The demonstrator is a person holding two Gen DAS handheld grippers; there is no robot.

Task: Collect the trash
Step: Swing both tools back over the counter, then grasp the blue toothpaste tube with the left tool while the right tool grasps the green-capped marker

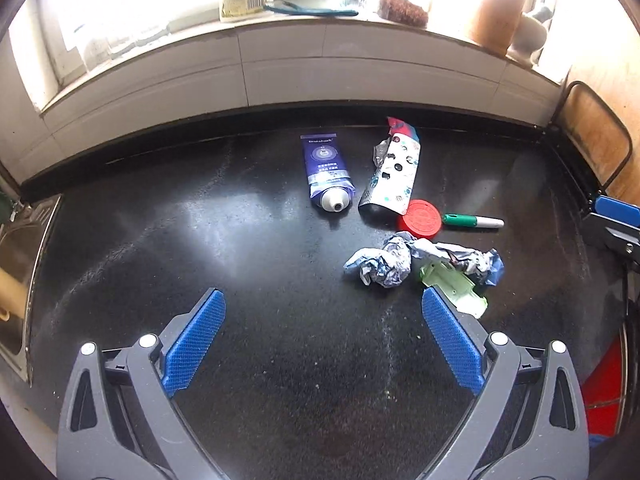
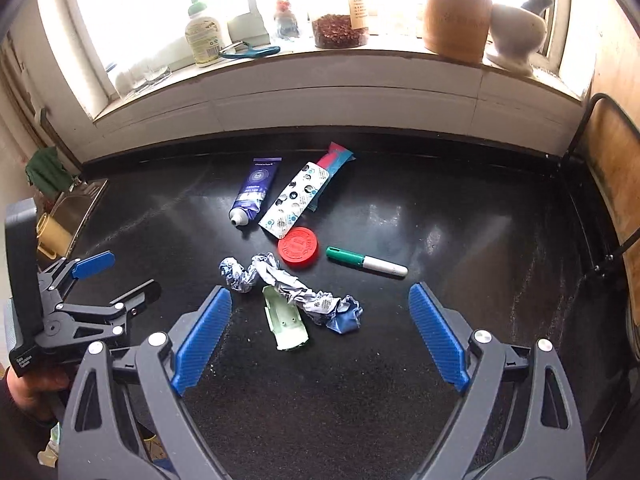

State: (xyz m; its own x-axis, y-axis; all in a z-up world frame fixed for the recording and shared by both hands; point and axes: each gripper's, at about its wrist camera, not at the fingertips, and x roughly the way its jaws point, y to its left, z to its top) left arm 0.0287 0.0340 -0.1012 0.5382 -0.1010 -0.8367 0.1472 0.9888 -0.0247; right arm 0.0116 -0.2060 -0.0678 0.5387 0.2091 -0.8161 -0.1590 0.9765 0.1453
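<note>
Approach step: left gripper [image 1: 323, 309] and right gripper [image 2: 320, 305] both gape empty above the black countertop [image 2: 460, 216], crumpled silvery-blue wrapper [image 2: 296, 294] lying nearest; next, lower and pinch it.

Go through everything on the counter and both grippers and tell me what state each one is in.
Left gripper: open, holding nothing.
Right gripper: open, holding nothing.
Blue tube: lying flat, cap off.
Patterned wrapper: lying flat, torn open.
Red lid: flat, on no container.
Green marker: lying down, capped.
Crumpled wrapper: scrunched, partly over the green plastic piece.
Green plastic piece: lying flat.
</note>
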